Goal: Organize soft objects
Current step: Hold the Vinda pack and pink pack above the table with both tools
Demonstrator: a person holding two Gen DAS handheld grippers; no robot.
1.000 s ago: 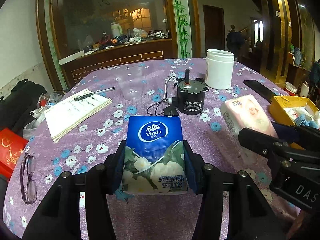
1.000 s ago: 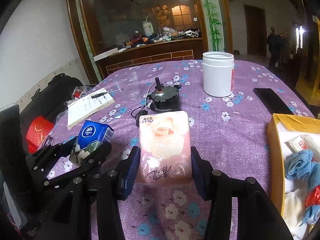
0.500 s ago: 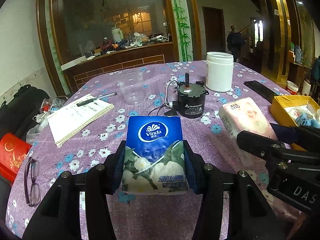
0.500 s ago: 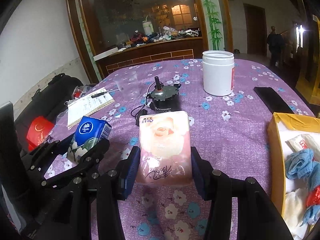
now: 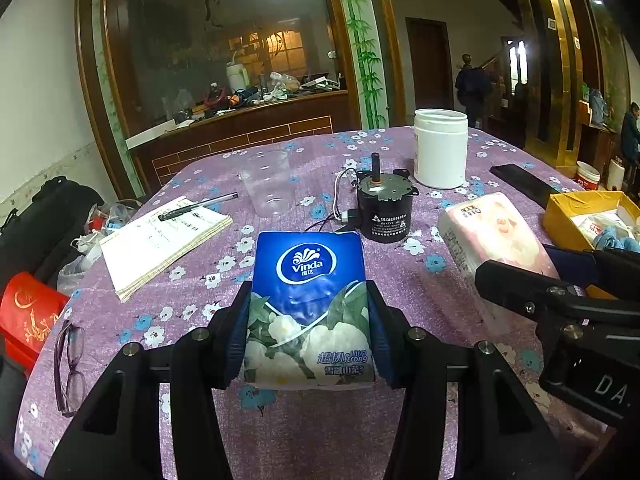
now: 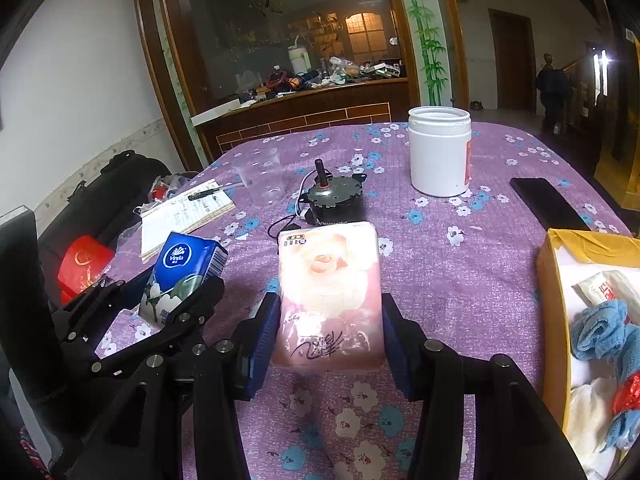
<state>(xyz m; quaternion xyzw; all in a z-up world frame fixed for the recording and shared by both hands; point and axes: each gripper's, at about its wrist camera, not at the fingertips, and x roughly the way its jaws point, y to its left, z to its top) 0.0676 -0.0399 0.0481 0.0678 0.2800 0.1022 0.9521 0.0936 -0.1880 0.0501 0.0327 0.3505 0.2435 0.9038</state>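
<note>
1. Left gripper (image 5: 308,336): both blue pads pressed into the sides of the blue Vinda tissue pack (image 5: 309,304), pack held off the table, logo end pointing away toward 12 o'clock.
2. Right gripper (image 6: 328,332): clamped on the pink tissue pack (image 6: 328,292), pads touching both long sides; pack also raised, far end toward 12 o'clock.
3. In the right wrist view the left gripper and its blue pack sit at 9 o'clock of the pink pack, near but apart.
4. In the left wrist view the pink pack lies at 3 o'clock of the blue one.
5. Table with purple floral cloth (image 6: 460,264) beneath both packs.
6. Yellow box (image 6: 548,280) at 3 o'clock of the right gripper, at the table edge; blue cloth (image 6: 596,328) and white soft items inside.
7. Small black motor (image 5: 384,212) with upright shaft at 12 o'clock beyond the packs; wires trail to its left.
8. White jar (image 6: 439,152) at 1 o'clock, further back.
9. Clear plastic cup (image 5: 268,188) at 11 o'clock.
10. Notebook (image 5: 164,240) with pen (image 5: 198,206) on top at 10 o'clock.
11. Glasses (image 5: 70,364) at 9 o'clock near the table edge.
12. Flat black device (image 6: 548,204) at 2 o'clock.
</note>
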